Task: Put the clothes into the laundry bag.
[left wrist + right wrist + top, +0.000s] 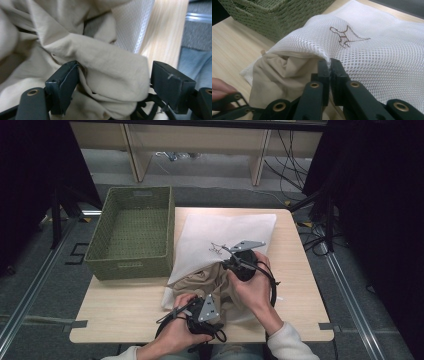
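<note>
beige cloth (212,280) lies half inside the white mesh bag (225,237) at table (125,315) centre. at seven o'clock, left gripper (113,82) jaws stand apart around a fold. at three o'clock, right gripper (329,68) pinches the bag's edge.

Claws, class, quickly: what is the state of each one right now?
Left claw: open, a fold of the beige cloth lying between its jaws, not pinched.
Right claw: shut on the rim of the white mesh bag.
</note>
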{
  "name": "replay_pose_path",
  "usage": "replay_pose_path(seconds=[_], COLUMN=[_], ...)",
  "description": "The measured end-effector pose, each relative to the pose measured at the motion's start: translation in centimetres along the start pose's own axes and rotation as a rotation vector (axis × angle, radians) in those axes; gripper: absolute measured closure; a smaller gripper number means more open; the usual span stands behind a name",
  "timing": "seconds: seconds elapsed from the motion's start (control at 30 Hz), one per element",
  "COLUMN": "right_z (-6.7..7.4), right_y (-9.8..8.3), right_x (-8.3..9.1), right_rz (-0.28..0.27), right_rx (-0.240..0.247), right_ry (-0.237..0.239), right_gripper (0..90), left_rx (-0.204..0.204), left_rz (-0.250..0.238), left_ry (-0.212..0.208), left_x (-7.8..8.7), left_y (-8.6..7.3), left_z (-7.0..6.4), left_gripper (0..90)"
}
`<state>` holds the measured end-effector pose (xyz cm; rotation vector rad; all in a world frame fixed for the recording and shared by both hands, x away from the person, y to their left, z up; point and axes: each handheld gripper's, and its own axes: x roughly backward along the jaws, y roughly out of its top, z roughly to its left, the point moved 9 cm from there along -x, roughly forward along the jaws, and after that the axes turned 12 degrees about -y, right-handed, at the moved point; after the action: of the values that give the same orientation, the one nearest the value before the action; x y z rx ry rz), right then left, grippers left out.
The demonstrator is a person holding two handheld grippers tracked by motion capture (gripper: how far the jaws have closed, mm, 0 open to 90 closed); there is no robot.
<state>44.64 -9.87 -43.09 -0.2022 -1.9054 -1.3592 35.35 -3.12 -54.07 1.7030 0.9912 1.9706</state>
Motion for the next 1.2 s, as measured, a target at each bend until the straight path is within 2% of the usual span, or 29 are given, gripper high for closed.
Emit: replay_pose_path(seconds=[0.07,0.2,0.3,0.37,0.4,0.43,0.47,0.5,0.53,0.57,0.6,0.67,0.7,0.73,0.77,0.8,0.83,0.87,0.9,0.93,0.97,1.03,1.07,1.1,1.2], right_z=[0.1,0.2,0.3,0.5,0.2,0.2,0.6,0.4,0.5,0.6,0.5,0.7,0.8,1.1,1.3,1.3,1.4,1.7,1.5,1.6,1.6,1.6,1.3,1.1,0.7], right_y=[-0.1,-0.1,-0.2,-0.2,-0.1,0.0,-0.2,-0.1,0.0,0.1,0.2,0.4,0.5,0.6,0.7,1.0,1.1,1.1,1.3,1.3,1.3,1.4,1.4,1.6,1.5], right_x=[0.0,-0.1,-0.1,0.0,-0.1,-0.1,0.2,0.1,0.2,0.4,0.5,0.7,0.8,1.0,1.2,1.2,1.4,1.7,1.7,1.9,2.0,2.1,2.1,1.9,1.7], right_rz=[0.011,0.011,0.014,0.023,0.003,-0.009,0.023,0.009,0.0,0.005,-0.008,-0.016,-0.022,-0.021,-0.026,-0.047,-0.052,-0.044,-0.066,-0.065,-0.063,-0.066,-0.069,-0.09,-0.086], right_rx=[-0.016,-0.022,-0.01,-0.033,0.005,0.018,-0.032,-0.01,-0.018,-0.028,-0.006,-0.005,-0.002,-0.023,-0.023,-0.002,-0.005,-0.034,-0.009,-0.002,-0.008,-0.023,-0.011,0.0,-0.014], right_ry=[-0.002,0.002,0.006,0.004,0.004,0.007,0.015,0.012,0.01,0.021,0.016,0.028,0.031,0.044,0.052,0.067,0.058,0.066,0.063,0.069,0.07,0.066,0.058,0.067,0.059], right_gripper=[88.2,88.2,88.2,88.2,88.2,88.2,88.2,88.3,88.3,88.3,88.3,88.3,88.4,88.4,88.4,88.4,88.4,88.4,88.4,88.4,88.4,88.4,88.4,88.4,88.4], left_rx=[0.023,0.037,0.043,0.055,0.062,0.058,0.059,0.069,0.083,0.081,0.085,0.088,0.086,0.099,0.091,0.098,0.107,0.11,0.123,0.119,0.109,0.109,0.117,0.108,0.105], left_rz=[0.003,-0.001,-0.002,-0.008,-0.018,-0.024,-0.033,-0.064,-0.101,-0.117,-0.149,-0.179,-0.209,-0.234,-0.238,-0.256,-0.259,-0.255,-0.27,-0.27,-0.256,-0.265,-0.291,-0.286,-0.277], left_ry=[-0.014,-0.04,-0.035,-0.041,-0.04,-0.031,-0.021,-0.006,0.003,0.02,0.043,0.078,0.102,0.116,0.134,0.153,0.171,0.188,0.196,0.21,0.218,0.225,0.208,0.216,0.242], left_x=[-0.7,-1.1,-1.0,-0.9,-0.7,-0.5,-0.2,0.3,0.8,1.2,2.0,3.0,3.4,3.7,4.0,4.0,3.7,3.4,2.8,2.5,1.8,0.6,-0.3,-0.6,-1.4], left_y=[-0.2,0.1,0.4,0.6,0.8,1.0,1.2,1.7,2.2,2.6,3.2,4.1,4.6,5.1,5.3,5.6,5.7,5.5,5.5,5.4,5.1,5.0,5.2,5.1,5.2], left_z=[0.1,0.0,0.3,0.6,0.8,1.1,1.4,1.8,2.1,2.5,3.1,3.9,4.4,4.9,5.4,6.0,6.8,7.4,7.8,8.1,8.3,8.4,8.3,8.5,9.1], left_gripper=[25.3,46.0,61.4,72.3,75.2,78.7,79.5,80.1,80.4,80.6,80.8,81.0,81.1,81.1,81.0,81.0,80.8,80.6,80.3,80.1,80.0,79.5,79.0,78.2,74.5])
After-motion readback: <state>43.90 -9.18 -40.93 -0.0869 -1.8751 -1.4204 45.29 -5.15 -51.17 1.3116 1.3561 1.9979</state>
